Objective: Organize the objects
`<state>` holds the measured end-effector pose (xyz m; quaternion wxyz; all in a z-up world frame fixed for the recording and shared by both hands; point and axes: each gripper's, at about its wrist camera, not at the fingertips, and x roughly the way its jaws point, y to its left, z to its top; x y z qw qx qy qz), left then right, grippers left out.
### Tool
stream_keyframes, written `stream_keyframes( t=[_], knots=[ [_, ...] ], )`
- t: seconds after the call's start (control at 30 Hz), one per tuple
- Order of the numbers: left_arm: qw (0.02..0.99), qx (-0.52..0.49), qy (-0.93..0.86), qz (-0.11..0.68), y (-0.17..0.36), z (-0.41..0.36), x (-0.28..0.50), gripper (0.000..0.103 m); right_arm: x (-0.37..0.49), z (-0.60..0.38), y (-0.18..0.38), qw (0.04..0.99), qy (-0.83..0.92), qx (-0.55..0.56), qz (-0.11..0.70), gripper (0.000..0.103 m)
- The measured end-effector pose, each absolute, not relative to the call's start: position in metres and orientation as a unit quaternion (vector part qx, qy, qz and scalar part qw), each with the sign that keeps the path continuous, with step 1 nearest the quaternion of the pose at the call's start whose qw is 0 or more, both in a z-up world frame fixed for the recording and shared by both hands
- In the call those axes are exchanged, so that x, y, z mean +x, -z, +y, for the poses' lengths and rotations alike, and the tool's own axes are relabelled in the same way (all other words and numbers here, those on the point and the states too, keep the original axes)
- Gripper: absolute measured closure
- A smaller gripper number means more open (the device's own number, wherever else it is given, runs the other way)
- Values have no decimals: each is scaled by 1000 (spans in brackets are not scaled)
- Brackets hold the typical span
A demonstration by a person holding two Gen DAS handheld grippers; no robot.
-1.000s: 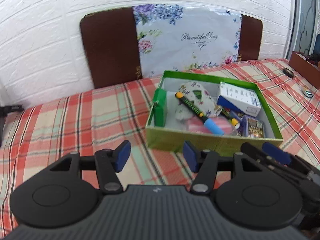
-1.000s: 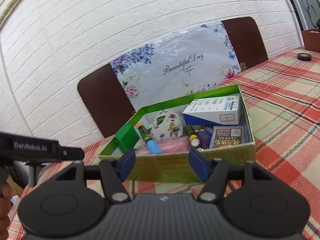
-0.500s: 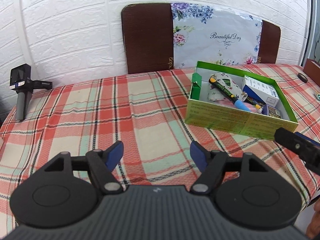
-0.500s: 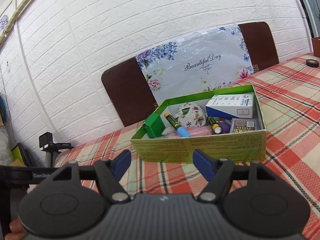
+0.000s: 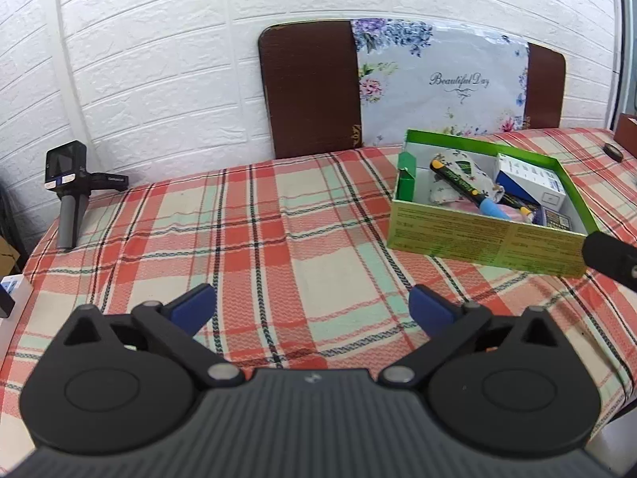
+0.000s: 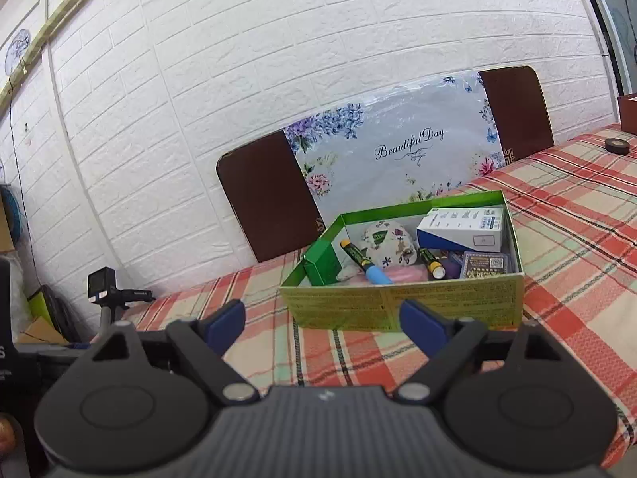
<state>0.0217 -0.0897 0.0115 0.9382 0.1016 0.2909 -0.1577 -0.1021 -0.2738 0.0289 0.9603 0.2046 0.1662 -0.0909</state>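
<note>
Claws, left (image 5: 311, 306) and right (image 6: 321, 320), gape empty; box (image 6: 402, 302) contents overlap, partly hidden.

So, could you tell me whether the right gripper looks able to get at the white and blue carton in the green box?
Probably yes: the right gripper is open and empty, the green box has no lid, and the white and blue carton lies on top, uncovered.

Bright, even light; fisheye-warped edges

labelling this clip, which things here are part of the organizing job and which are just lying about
Job:
green box
marker
floral pouch
white and blue carton

Lying about:
tape roll
handheld camera
floral placemat
</note>
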Motion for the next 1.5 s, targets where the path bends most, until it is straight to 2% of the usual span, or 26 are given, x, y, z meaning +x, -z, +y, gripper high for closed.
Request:
stream_keyframes(
  t=[0.5,1.5],
  knots=[
    [939,143,137,281,-10,-102,16,0,-96,-281,-23,954,94,220,180,12],
    [935,138,136,298,-13,-108,6,0,-103,-284,-17,954,109,222,167,10]
  ],
)
